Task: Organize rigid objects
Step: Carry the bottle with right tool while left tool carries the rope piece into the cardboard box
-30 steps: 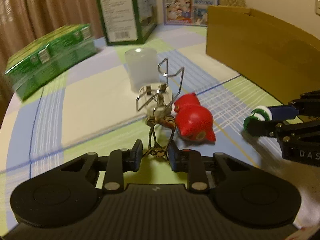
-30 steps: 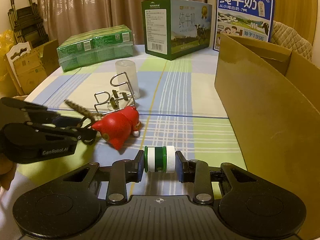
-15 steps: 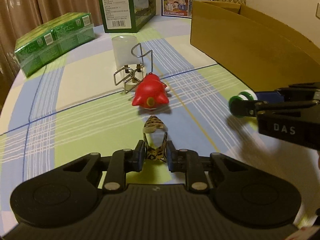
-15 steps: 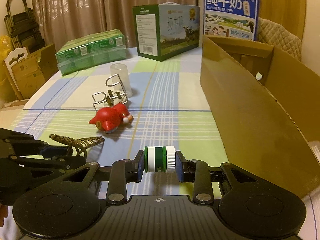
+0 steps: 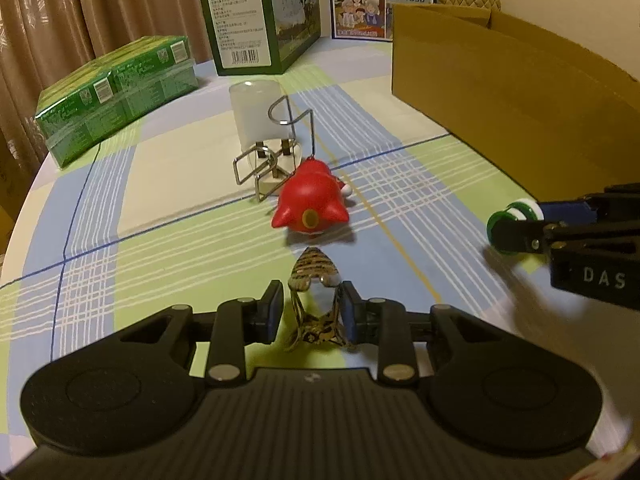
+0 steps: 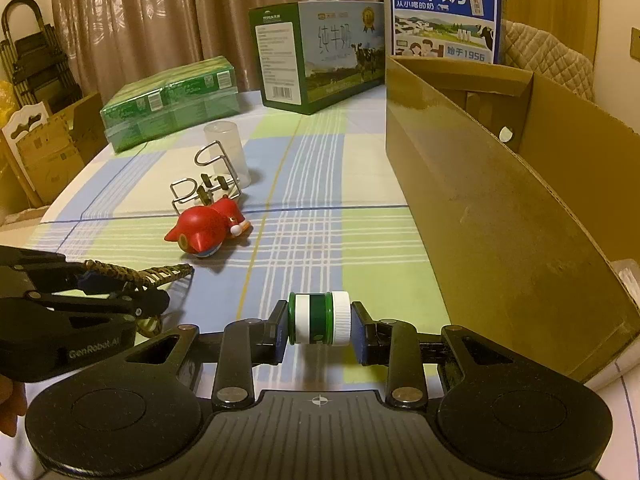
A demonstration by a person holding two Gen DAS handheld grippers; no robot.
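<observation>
My left gripper is shut on a tiger-striped hair clip and holds it above the checked tablecloth; the clip shows in the right wrist view too. My right gripper is shut on a small green-and-white jar, also seen at the right of the left wrist view. A red toy figure lies on the cloth ahead, with a wire rack and a frosted plastic cup behind it. An open cardboard box stands to the right.
A green milk carton box and a blue milk box stand at the table's far edge. A flat green wrapped pack lies at the far left. Folded cardboard and a cart stand beyond the table's left side.
Both grippers have pulled back and risen from the red toy and wire rack, each keeping its object. The left gripper's clip now points at the toy from farther away.
</observation>
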